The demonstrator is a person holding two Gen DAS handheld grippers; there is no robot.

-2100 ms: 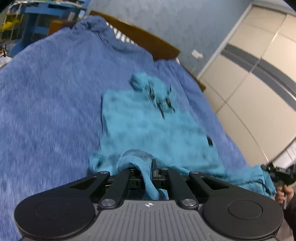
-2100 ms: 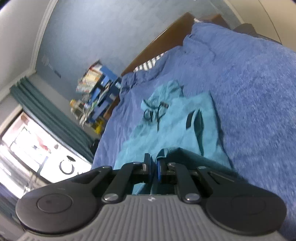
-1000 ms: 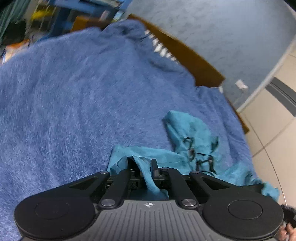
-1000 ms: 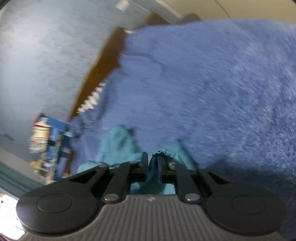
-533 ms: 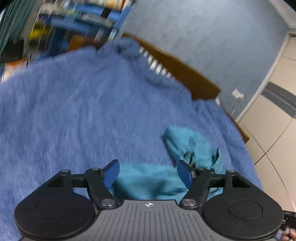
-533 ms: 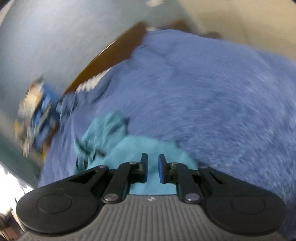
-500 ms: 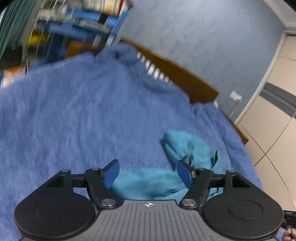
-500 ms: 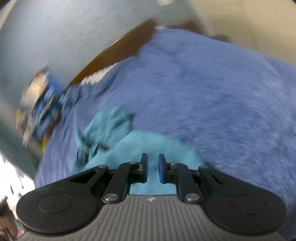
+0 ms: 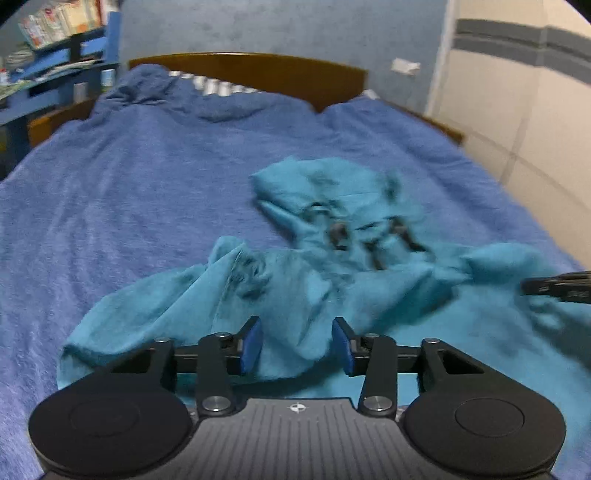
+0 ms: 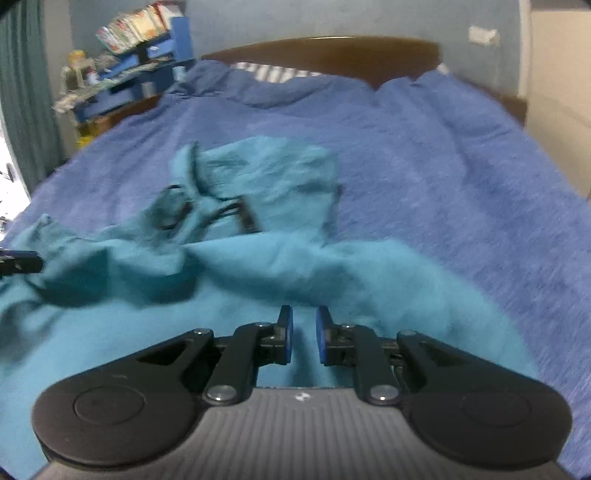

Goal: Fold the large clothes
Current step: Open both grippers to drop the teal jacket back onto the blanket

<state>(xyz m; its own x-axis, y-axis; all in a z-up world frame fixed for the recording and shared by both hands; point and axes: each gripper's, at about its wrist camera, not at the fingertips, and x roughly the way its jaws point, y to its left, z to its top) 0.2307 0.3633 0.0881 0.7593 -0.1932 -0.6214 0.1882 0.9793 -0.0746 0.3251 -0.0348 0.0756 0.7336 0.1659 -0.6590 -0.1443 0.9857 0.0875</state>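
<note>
Bedding is seen first: a large blue fleece blanket covers the whole bed and fills most of both views. At the far end of it a curved brown wooden headboard is seen against a blue-grey wall. At the far left a blue shelf loaded with books and small items is placed, and at the right a cream wardrobe with a grey stripe is visible.

On the blanket, in the middle and toward the near side, a teal hooded sweatshirt is spread, rumpled and not flat. Its hood is turned to the far side, toward the headboard, and dark drawstrings are lying below it on the chest part. One bunched sleeve is extended to the near left in the left wrist view. The cloth is blurred in places, so fine folds cannot be told.

The left gripper is held just above the near part of the sweatshirt with its blue-padded jaws wide apart, and nothing is held between them. The right gripper is held above the near edge of the same garment; its jaws are parted by a narrow gap, and no cloth is seen pinched there.
</note>
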